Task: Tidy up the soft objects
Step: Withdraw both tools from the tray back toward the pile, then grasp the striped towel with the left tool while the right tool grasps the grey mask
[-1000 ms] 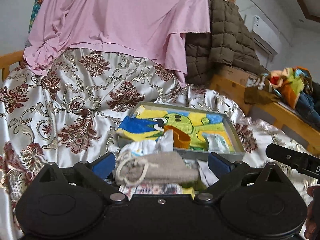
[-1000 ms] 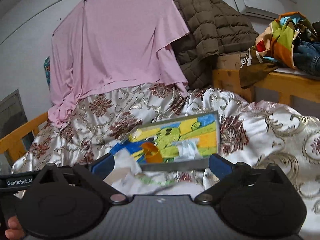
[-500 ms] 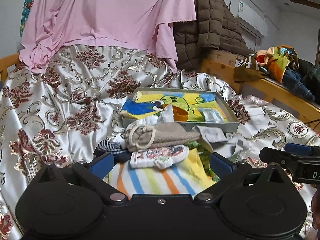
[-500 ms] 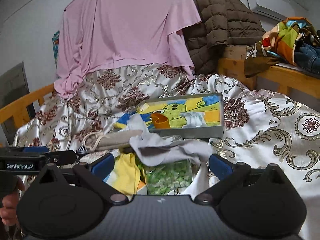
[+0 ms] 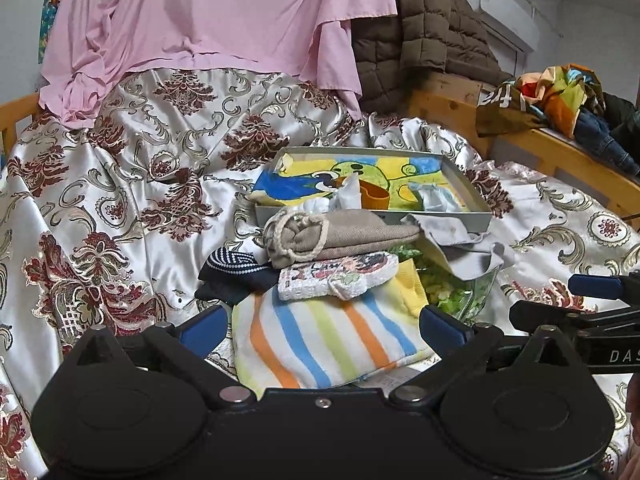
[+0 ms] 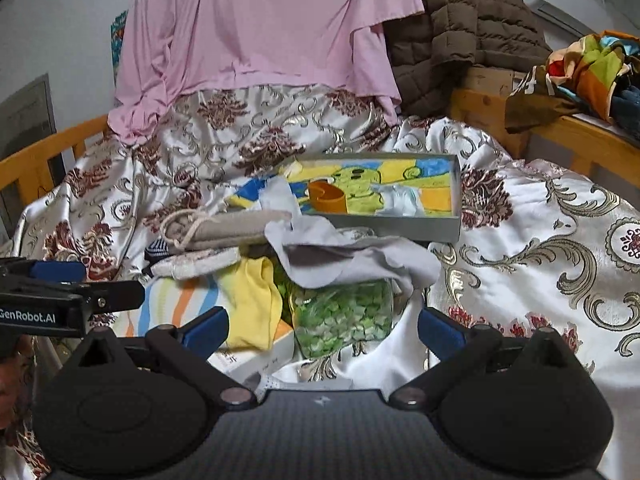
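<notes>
A heap of soft things lies on the satin bedspread. A striped towel [image 5: 320, 340] sits nearest, with a printed white cloth [image 5: 340, 276], a beige drawstring pouch [image 5: 340, 234] and a navy striped sock [image 5: 236, 268] on it. A grey cloth [image 6: 352, 256] drapes over a clear bag of green pieces [image 6: 344, 316], beside a yellow cloth [image 6: 252, 300]. Behind stands a shallow grey box [image 5: 472, 222] with a cartoon-print lining, an orange cup [image 6: 326, 196] and a pale cloth [image 6: 400, 200]. My left gripper [image 5: 322, 326] is open over the towel. My right gripper [image 6: 322, 328] is open over the green bag.
A pink garment [image 5: 208, 16] and a brown quilted jacket [image 5: 420, 28] hang at the back. Wooden rails [image 5: 560, 152] run along the right, with colourful clothes [image 5: 560, 96] piled on them. Another wooden rail [image 6: 36, 160] runs on the left. Bare bedspread [image 6: 540, 248] stretches right of the box.
Both grippers have drawn back from the heap, so the striped towel, yellow cloth and green bag came into view. The things themselves have not moved.
</notes>
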`<control>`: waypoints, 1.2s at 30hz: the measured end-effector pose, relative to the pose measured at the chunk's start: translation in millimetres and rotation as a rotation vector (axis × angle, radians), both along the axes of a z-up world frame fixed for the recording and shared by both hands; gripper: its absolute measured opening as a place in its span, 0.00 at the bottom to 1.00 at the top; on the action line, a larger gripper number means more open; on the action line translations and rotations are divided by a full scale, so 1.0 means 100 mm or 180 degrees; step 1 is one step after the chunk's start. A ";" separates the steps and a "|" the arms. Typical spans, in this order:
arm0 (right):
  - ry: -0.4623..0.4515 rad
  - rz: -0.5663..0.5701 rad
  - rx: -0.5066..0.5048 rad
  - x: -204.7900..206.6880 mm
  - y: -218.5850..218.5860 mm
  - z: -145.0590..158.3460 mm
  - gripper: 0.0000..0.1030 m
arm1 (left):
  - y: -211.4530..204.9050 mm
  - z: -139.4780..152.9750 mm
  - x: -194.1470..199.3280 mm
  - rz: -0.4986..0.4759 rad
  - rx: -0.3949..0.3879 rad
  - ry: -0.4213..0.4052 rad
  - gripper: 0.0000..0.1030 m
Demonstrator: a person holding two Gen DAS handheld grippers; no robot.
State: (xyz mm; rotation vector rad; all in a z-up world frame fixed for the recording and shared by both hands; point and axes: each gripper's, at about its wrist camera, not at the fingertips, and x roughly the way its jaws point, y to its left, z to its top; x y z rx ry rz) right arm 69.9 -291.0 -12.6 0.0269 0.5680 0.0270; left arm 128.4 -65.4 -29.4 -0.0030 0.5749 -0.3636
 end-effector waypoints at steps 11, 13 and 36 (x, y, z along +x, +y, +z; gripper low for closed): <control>0.0479 -0.0045 0.0019 0.13 -0.01 -0.15 1.00 | -0.10 -0.14 0.15 -0.0214 0.0205 0.0115 0.99; 0.0566 -0.0075 0.0074 0.15 -0.04 -0.18 1.00 | -0.13 -0.16 0.20 -0.0232 0.0193 0.0137 0.99; 0.1175 -0.0004 0.0279 0.38 -0.04 -0.49 0.89 | -0.39 -0.41 0.42 -0.0485 0.0290 0.0345 0.91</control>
